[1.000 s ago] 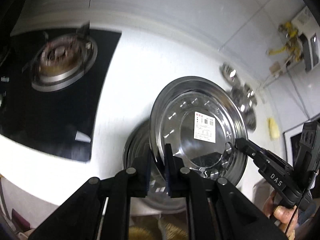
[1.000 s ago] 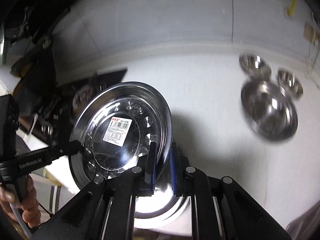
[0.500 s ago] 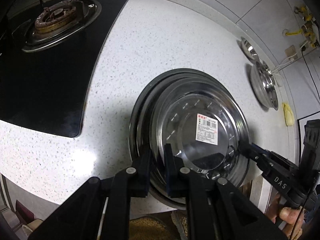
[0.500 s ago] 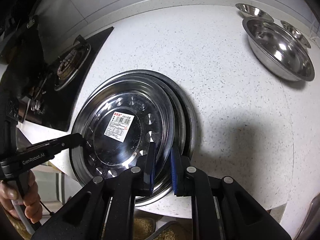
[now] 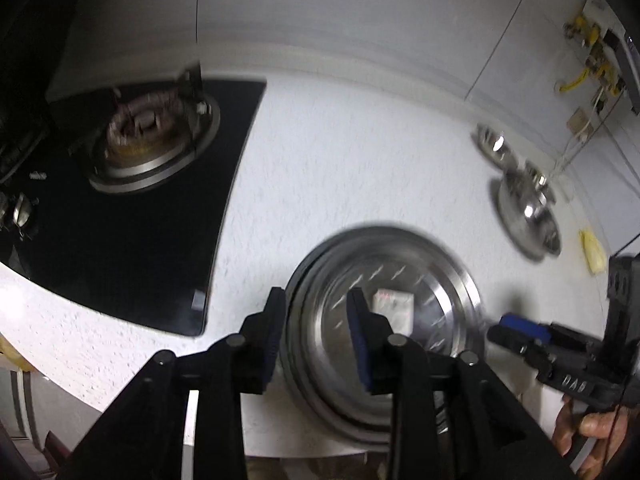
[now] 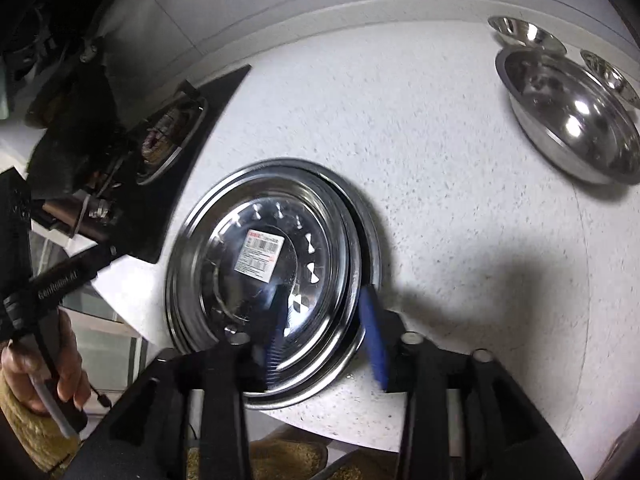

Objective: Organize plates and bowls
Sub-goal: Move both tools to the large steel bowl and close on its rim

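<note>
Left wrist view is blurred, yet the change from half a second ago is plain: the left gripper [image 5: 316,322] then pinched the rim of the top plate [image 6: 276,268], and now its fingers stand wide apart with nothing between them, straddling the stack's near-left edge. The right gripper [image 6: 324,332] has likewise let go, its blue pads [image 6: 372,336] spread either side of the stack's lower right rim. The labelled plate, lifted and tilted a second ago, now lies flat on the plate stack [image 5: 384,320] at lower centre of both frames.

Counted from the rims, the stack seems to hold three plates, though the blur leaves that unsure. One large bowl [image 6: 572,120] sits at the upper right, with two small bowls [image 6: 520,32] just behind it. One burner [image 5: 148,140] shows at the upper left.

The stack lies close to the counter's front edge, near the black hob [image 5: 132,248]. White counter [image 6: 440,160] lies bare between stack and bowls.
</note>
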A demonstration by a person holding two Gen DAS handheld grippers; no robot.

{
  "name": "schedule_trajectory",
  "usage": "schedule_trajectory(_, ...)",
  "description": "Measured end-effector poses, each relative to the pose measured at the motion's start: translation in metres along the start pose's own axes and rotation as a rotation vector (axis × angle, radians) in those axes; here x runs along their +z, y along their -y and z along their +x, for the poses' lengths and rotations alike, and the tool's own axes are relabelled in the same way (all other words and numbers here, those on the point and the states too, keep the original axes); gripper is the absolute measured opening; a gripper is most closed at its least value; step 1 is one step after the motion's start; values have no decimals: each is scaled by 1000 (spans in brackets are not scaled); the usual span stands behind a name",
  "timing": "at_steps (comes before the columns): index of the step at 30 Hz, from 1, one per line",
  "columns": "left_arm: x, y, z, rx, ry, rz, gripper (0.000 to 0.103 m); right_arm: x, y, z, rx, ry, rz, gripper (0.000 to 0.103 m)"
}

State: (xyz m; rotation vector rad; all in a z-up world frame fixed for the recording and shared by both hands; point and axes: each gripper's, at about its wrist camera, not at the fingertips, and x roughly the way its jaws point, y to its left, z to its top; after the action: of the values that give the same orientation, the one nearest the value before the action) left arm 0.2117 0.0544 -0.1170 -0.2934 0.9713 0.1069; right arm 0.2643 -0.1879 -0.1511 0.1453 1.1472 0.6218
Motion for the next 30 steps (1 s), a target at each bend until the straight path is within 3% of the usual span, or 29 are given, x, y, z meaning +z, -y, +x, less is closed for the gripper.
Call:
schedule_trajectory(3,11,26,-11,-68,35,-3,40,2,13,-21,20,39,-10,42)
schedule_trajectory(5,19,49,-8,-131,25,-10,46,6,31,-44,7,87,-11,51)
schedule_trajectory(8,30,93,11,-207,-23,-22,47,17,66,-79,-79,167,-21,65)
schedule_trajectory(11,41,147,43,-234,-83,-17,47,32,117,-107,-168,222,28,68)
schedule_trajectory(14,55,191,80,-255,-141,-29,47,49,173,-116,-231,215,111,70)
schedule_trajectory(18,77,234,129,-205,-175,-58,47,71,226,-105,-247,170,189,70)
schedule_trajectory(24,101,252,174,-102,-176,-79,47,98,260,-72,-234,101,197,70)
schedule_trajectory(28,107,260,198,-120,-206,-105,47,111,273,-54,-242,71,189,68)
schedule_trajectory(30,105,266,208,-136,-229,-94,45,113,273,-48,-252,61,164,58)
